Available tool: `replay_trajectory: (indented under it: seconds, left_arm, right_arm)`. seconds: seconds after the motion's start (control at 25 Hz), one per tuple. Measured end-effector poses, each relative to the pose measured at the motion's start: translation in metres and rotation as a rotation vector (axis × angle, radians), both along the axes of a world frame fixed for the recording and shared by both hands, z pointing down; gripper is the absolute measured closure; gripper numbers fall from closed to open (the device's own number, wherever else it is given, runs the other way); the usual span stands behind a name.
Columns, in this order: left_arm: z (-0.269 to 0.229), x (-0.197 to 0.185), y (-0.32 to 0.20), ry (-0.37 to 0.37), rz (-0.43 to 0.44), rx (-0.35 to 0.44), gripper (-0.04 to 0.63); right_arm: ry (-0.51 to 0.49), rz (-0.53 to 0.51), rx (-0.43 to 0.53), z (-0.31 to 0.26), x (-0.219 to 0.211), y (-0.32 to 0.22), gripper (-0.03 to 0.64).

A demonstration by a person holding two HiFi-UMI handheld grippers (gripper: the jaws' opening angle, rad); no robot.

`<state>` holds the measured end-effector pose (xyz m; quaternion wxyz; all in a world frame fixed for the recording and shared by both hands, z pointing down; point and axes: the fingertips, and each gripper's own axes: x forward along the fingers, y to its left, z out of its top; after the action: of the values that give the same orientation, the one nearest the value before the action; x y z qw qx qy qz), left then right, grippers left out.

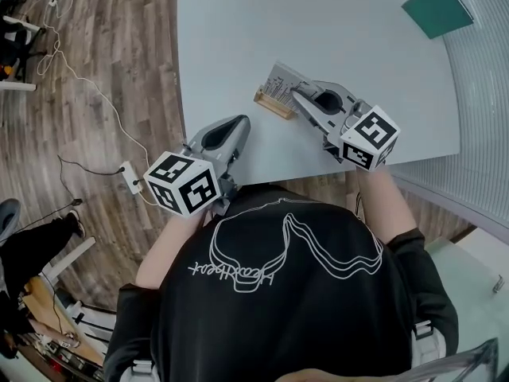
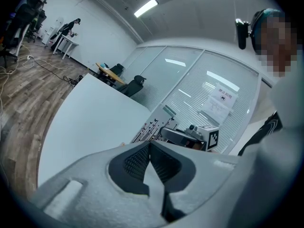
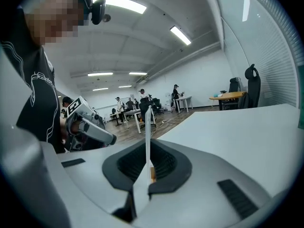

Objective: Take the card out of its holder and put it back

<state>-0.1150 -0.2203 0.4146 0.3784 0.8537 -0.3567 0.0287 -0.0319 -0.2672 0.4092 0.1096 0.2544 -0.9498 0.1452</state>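
Pinching the card (image 1: 278,76) edge-on between the fingers of the right gripper (image 1: 296,92), its lower rim at the wooden holder (image 1: 270,106) by the near edge of the counter (image 1: 318,22). Holding the left gripper (image 1: 241,122) over the near left corner, fingers pressed together, empty.

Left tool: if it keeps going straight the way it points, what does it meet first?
Most likely the card, upright at its holder and pinched by the right tool. Depth is unclear, so the left tool might graze the table first.
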Motion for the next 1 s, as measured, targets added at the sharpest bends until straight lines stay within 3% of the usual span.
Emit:
replay_trajectory:
  seconds: [0.32,1.0]
  left_arm:
    - [0.015,-0.001,-0.017,-0.008,0.027,-0.027,0.582]
    - [0.031,-0.004,-0.030,-0.013,0.028,-0.073,0.583]
  right_arm:
    - [0.048,-0.010,-0.002,0.020,-0.004,-0.009,0.594]
    - [0.044,-0.013,-0.040,0.040,-0.001,-0.010,0.594]
